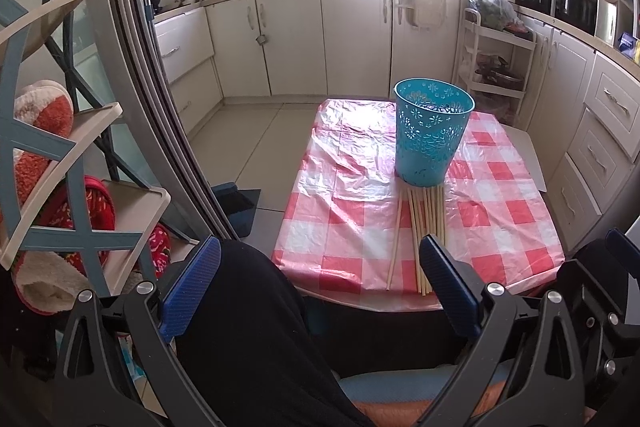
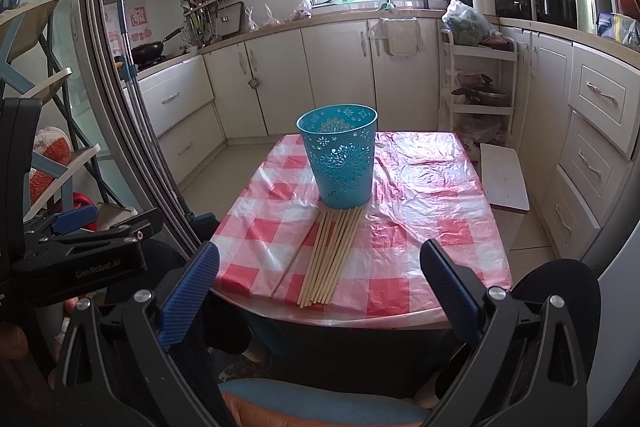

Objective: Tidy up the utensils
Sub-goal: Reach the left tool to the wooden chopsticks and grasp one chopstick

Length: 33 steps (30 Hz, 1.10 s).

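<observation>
While chopsticks [image 2: 326,259] lie untouched, both grippers hover, fingers apart.

A small table [image 2: 420,187] under a red-and-white checked plastic cloth fills the centre. On it a blue perforated bucket [image 2: 339,157] stands upright, at about 12 o'clock from a bundle of wooden chopsticks [image 2: 330,259] lying flat, their far ends touching its base. One stick lies slightly apart at the bundle's 9 o'clock side. The right gripper [image 2: 320,291] hangs near the table's near edge, jaws spread wide and empty. The left gripper [image 2: 74,227] shows at 9 o'clock, well apart from the table.
</observation>
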Tool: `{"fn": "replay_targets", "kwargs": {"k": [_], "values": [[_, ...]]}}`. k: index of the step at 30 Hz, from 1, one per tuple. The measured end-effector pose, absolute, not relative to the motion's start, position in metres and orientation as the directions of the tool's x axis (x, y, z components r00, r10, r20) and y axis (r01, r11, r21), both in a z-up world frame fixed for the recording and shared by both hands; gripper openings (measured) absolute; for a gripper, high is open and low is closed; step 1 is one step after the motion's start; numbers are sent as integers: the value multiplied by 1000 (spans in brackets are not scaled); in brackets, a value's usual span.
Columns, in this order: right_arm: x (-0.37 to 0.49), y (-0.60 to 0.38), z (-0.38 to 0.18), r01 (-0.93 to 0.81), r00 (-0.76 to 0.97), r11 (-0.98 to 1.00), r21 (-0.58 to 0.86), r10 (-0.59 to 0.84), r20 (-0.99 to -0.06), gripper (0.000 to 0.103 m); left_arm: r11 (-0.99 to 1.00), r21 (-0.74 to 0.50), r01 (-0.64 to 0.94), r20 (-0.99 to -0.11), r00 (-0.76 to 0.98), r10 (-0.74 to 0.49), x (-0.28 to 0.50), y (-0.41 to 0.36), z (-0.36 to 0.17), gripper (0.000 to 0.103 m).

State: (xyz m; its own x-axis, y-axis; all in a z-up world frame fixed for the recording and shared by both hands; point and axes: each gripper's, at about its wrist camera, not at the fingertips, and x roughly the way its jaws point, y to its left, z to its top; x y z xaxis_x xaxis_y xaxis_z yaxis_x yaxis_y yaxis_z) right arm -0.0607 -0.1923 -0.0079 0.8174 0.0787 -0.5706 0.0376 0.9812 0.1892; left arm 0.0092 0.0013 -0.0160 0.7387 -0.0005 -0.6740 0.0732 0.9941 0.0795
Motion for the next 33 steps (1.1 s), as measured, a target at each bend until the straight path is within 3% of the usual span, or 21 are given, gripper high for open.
{"fn": "replay_targets", "kwargs": {"k": [13,20,25,33], "values": [[-27,-202,-24,74,794,982,174,47,-606,96,995,75,71,-726,688,5,37,1,-41,96],[27,-219,-69,109,737,980,167,33,-675,96,995,72,62,-773,634,16,71,-1,-67,96],[74,-229,-111,107,665,977,183,66,-744,60,996,62,57,-801,598,16,101,-8,-87,96],[129,-235,-161,131,590,969,212,96,-802,32,995,65,79,-834,552,10,148,-32,-116,96]]}}
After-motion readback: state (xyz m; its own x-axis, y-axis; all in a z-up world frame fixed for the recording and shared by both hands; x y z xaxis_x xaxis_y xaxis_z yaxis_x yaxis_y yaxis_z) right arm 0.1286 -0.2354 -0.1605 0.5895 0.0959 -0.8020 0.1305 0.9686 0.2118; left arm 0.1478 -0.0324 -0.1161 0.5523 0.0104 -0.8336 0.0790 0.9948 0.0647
